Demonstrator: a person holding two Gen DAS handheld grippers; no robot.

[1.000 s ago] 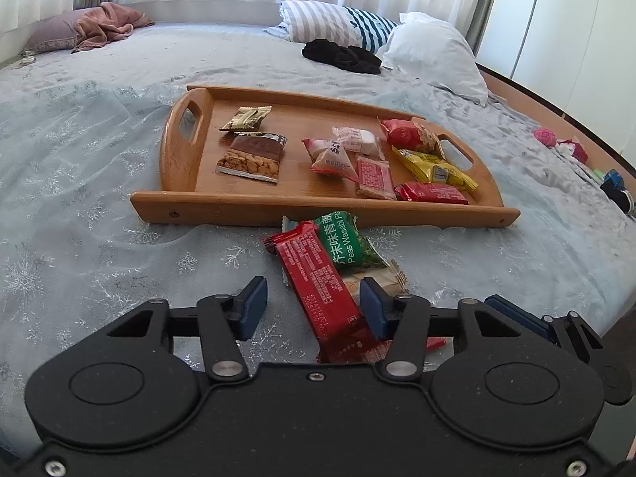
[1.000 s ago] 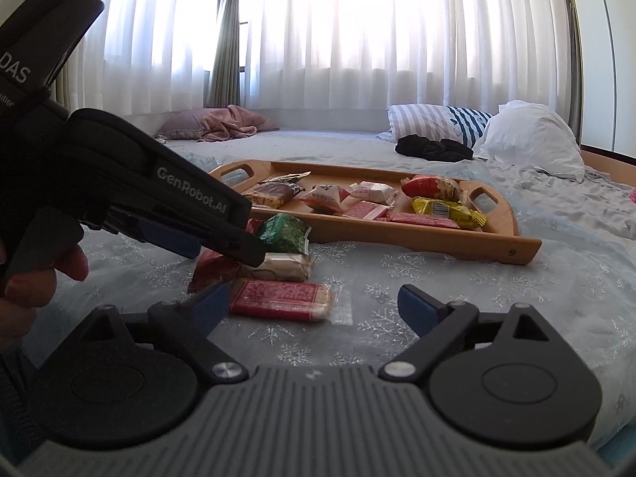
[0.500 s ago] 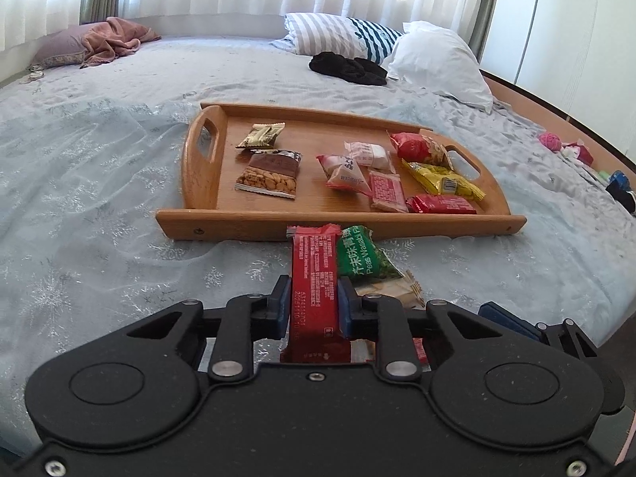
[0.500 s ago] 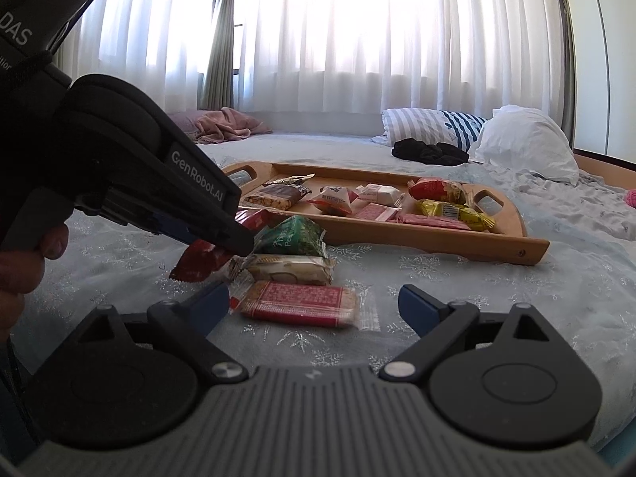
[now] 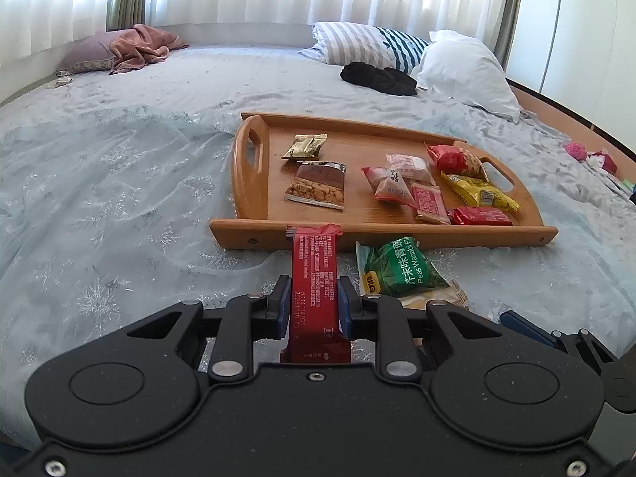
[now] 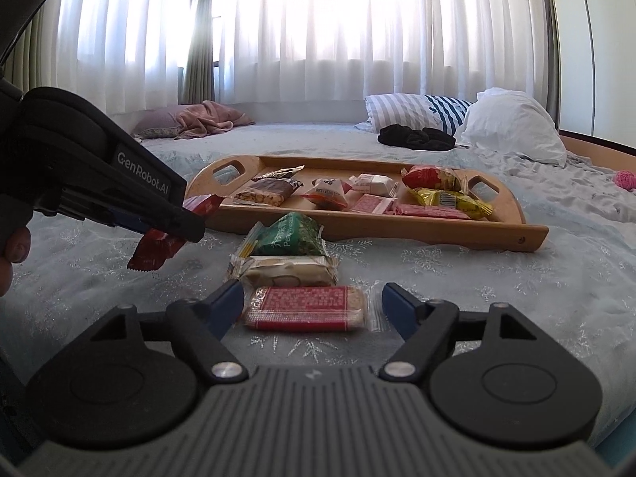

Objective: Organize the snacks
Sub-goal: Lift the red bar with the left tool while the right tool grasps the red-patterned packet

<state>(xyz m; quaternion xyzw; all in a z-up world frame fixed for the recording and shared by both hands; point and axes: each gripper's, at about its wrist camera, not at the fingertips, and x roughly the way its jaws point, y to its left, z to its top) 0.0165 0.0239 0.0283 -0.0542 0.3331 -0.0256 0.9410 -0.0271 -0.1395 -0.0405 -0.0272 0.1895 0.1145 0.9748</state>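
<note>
My left gripper is shut on a long red snack bar and holds it above the bed, pointing at the near rim of the wooden tray. The held bar also shows in the right wrist view. The tray holds several snack packets. A green wasabi-peas packet lies on the bed in front of the tray, with a beige packet beside it. My right gripper is open, its fingers on either side of a red-and-white wafer packet on the bed.
The light blue bedspread covers the bed. Striped and white pillows and a black garment lie beyond the tray. A pink blanket sits far left. Small items lie at the right edge.
My left gripper has shut on the red bar and lifted it off the bed toward the tray. My right gripper has moved forward around the wafer packet and narrowed a little.
</note>
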